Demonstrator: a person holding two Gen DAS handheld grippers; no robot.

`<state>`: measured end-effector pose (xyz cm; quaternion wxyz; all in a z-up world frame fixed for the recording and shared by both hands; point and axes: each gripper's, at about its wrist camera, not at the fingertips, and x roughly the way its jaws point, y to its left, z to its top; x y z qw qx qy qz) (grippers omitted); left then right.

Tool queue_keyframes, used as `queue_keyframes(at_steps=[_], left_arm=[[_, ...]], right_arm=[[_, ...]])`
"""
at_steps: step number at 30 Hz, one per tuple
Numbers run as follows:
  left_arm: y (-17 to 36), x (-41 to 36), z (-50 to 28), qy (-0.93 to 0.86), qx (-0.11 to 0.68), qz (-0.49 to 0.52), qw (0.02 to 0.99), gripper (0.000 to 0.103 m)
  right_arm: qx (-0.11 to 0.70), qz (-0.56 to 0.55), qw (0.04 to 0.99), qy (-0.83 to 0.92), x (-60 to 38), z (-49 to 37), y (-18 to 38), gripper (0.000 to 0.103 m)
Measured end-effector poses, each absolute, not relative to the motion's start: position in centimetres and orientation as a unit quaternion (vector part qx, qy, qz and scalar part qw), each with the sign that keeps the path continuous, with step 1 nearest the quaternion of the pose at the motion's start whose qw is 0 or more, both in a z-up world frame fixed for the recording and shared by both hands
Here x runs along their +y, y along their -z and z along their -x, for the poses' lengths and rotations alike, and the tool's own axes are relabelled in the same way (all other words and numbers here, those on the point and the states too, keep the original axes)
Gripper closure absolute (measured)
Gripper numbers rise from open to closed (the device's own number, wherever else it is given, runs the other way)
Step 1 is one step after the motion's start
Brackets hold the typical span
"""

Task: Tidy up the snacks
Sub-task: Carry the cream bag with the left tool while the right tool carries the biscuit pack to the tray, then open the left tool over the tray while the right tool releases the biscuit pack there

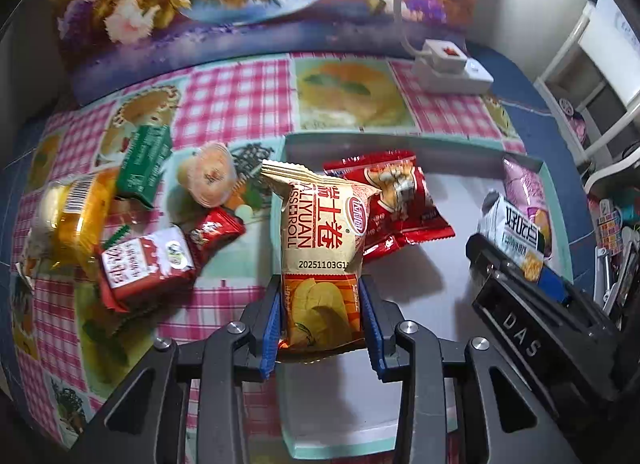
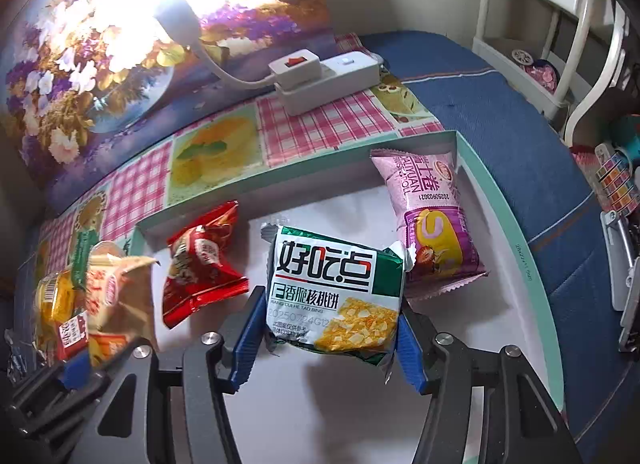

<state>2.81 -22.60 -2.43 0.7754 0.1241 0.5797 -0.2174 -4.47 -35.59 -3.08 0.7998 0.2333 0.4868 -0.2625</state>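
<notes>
My left gripper (image 1: 322,304) is shut on a beige swiss-roll packet (image 1: 320,248) and holds it over the left part of the shallow teal-rimmed tray (image 1: 400,138). My right gripper (image 2: 330,324) is shut on a white-and-green walnut-cookie packet (image 2: 336,296) above the tray floor (image 2: 500,304). A red packet (image 1: 396,204) (image 2: 200,264) and a pink swiss-roll packet (image 2: 432,220) lie in the tray. The right gripper with its packet (image 1: 516,240) shows in the left wrist view; the left gripper's packet (image 2: 116,296) shows in the right wrist view.
Loose snacks lie left of the tray on the checked cloth: a green box (image 1: 146,160), a jelly cup (image 1: 208,178), a yellow packet (image 1: 76,216), a red-white packet (image 1: 144,264), a small red packet (image 1: 216,230). A white power strip (image 2: 324,80) sits behind. Shelves stand at right.
</notes>
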Motion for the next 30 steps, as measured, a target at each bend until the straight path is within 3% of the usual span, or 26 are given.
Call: queue_keyframes(at_steps=[11,25,30], left_arm=[[3.9,-23.3,-2.8,0.236,0.601,-0.117,0.755,0.065],[2.1,-23.0,-2.5,0.241,0.586,-0.116,0.765,0.064],[1.7,-22.8,-2.7,0.228,0.583,-0.116,0.771,0.047]], right_arm=[[0.498,-0.241,0.791,0.260,-36.1,4.1,4.0,0.041],[0.501,-0.248,0.789,0.256,-35.9,4.3,3.5,0.039],[0.503,-0.243,0.788,0.258,-36.0,4.3,3.6,0.038]])
